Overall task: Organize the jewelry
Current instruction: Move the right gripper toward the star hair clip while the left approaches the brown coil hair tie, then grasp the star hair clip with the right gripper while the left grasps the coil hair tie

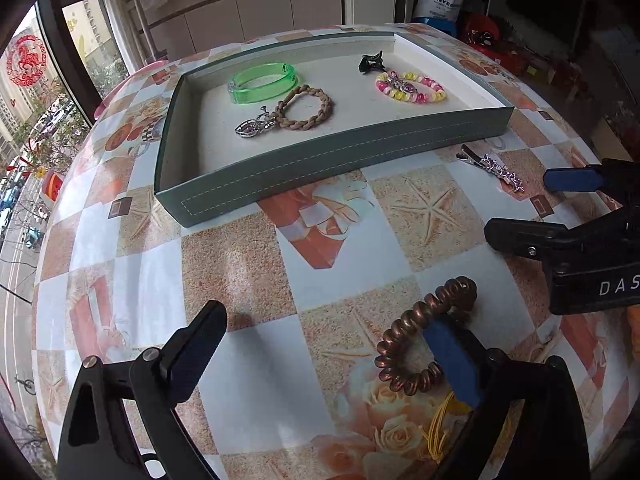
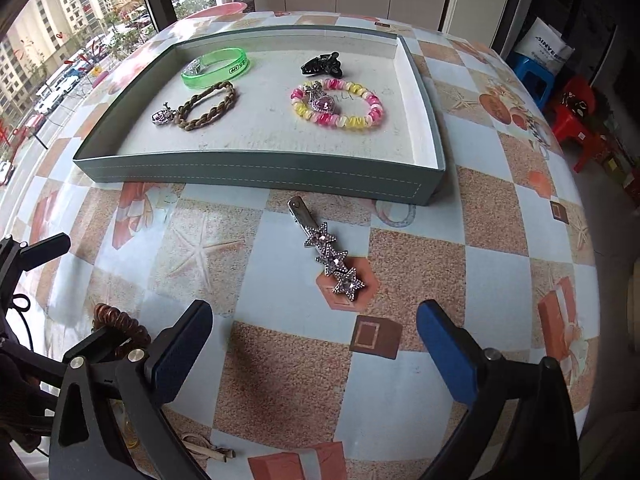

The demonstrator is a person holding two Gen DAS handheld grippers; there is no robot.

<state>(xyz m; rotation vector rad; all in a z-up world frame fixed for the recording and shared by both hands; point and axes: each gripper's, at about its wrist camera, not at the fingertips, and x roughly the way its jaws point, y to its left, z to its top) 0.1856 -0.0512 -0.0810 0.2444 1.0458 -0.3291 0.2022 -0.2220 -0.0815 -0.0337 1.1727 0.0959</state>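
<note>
Copper coil hair tie [image 1: 424,336] touching wide-open left tongs [image 1: 324,344]; right tongs [image 2: 314,344] wide, empty.

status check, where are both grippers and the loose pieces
Left gripper open, copper coil hair tie at its right finger. Right gripper open, short of star hair clip. Tray ahead, path unobstructed.

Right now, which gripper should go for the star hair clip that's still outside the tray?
The right gripper: open, with the star hair clip just ahead of its fingers. The left gripper sits by the copper coil hair tie.
</note>
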